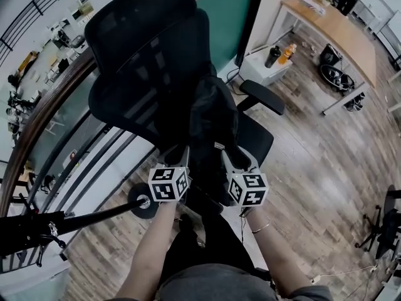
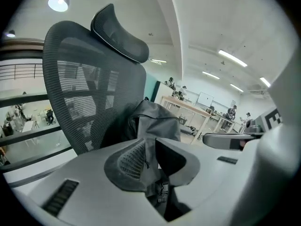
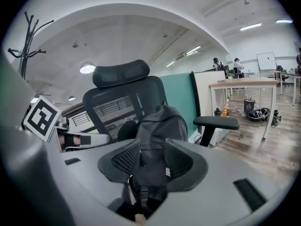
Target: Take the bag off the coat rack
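In the head view, the dark grey fabric bag (image 1: 213, 111) stands upright over the seat of a black mesh office chair (image 1: 147, 49), with its back against the chair's backrest. The thin black metal coat rack (image 1: 94, 217) is well apart from it, at the lower left, so I judge that the bag is already off the rack. The left gripper (image 1: 182, 154) and the right gripper (image 1: 235, 158) reach to the near side of the bag, one on each side. I cannot tell whether the bottom of the bag rests on the seat.

In the left gripper view, the jaws are nearly together and pinch a narrow grey strap of the bag (image 2: 157, 119), which runs down between the pads.

In the right gripper view, the jaws stand a little wider and press on a broader part of the bag (image 3: 160, 126), a strap with a black buckle below it. The hooks of the coat rack (image 3: 26, 36) show far at the upper left. The chair's black armrest (image 3: 216, 122) is near the bag.

To do this step well, I think both grippers should move together at equal height, so that the bag does not tilt or swing. The thin strap on the left may slip, so this grip needs to be firm. The bag should also pass clear of the armrest.
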`<act>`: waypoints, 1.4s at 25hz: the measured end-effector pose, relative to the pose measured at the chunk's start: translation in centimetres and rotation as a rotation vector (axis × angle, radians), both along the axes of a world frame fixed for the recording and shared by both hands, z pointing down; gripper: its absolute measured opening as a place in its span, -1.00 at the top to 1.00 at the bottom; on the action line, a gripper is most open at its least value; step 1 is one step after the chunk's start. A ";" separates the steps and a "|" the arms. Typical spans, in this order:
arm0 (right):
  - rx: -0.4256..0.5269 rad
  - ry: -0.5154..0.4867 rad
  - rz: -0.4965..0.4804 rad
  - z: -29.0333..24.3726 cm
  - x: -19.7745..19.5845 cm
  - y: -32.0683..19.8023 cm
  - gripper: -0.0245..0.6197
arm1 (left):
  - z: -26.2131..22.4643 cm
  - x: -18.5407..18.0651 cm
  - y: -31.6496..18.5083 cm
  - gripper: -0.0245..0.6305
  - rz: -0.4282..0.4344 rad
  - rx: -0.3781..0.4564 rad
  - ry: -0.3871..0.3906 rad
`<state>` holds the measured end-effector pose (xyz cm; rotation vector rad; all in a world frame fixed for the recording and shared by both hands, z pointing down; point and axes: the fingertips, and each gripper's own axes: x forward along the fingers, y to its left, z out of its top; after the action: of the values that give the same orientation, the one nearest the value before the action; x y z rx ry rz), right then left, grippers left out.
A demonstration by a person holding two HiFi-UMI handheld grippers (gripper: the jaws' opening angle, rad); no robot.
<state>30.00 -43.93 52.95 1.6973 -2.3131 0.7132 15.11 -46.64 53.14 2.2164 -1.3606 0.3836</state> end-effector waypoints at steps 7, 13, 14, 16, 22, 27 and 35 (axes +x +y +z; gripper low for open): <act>0.030 0.011 0.010 -1.9 -0.8 2.9 0.85 | -2.0 -1.3 2.8 0.81 0.016 0.039 0.002; 0.071 0.018 0.015 -3.6 -1.5 5.4 0.91 | -3.7 -2.2 5.1 0.84 0.035 0.076 0.009; 0.080 0.016 0.014 -3.9 -1.6 5.8 0.91 | -4.0 -2.4 5.3 0.84 0.037 0.082 0.009; 0.094 0.012 0.014 -4.5 -1.8 6.2 0.91 | -4.4 -2.7 5.7 0.84 0.039 0.094 0.006; 0.096 0.000 0.021 -4.9 -2.1 7.6 0.92 | -5.1 -3.7 6.7 0.84 0.048 0.112 -0.008; 0.097 0.030 0.026 -5.2 -2.0 8.2 0.92 | -5.2 -4.2 7.4 0.84 0.047 0.113 -0.007; 0.099 0.059 0.019 -5.4 -2.2 8.8 0.92 | -5.1 -4.3 7.9 0.84 0.045 0.107 -0.009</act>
<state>27.80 -35.15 47.59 1.7589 -2.3312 0.5525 10.85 -38.72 48.05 2.3378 -1.3677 0.3451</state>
